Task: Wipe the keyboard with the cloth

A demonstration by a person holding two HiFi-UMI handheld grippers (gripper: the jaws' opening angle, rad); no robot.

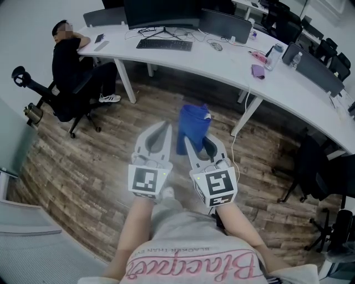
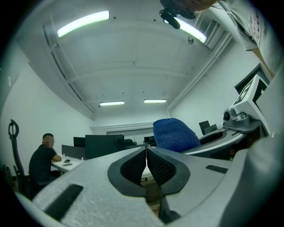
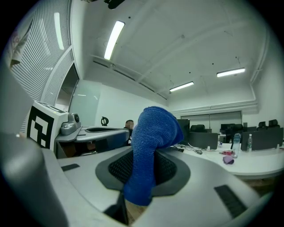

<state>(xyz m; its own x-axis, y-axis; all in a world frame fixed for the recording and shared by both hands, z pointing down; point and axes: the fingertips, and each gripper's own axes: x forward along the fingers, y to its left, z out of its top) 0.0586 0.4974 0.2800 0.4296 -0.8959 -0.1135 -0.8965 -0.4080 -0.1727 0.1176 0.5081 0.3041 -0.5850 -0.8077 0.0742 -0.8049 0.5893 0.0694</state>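
Right tongs (image 1: pixel 199 141) clamped on the cloth (image 1: pixel 193 123), left tongs (image 2: pixel 146 150) shut empty; I'd walk up to the keyboard (image 1: pixel 164 44) on the bench (image 1: pixel 233 62), then wipe flat along rows.

Bare desk (image 1: pixel 183 58) before keyboard (image 1: pixel 164 44); monitor (image 1: pixel 161 12) behind.

The left gripper (image 2: pixel 146 150) has its jaws together, the blue cloth (image 2: pixel 174 134) just beyond them.
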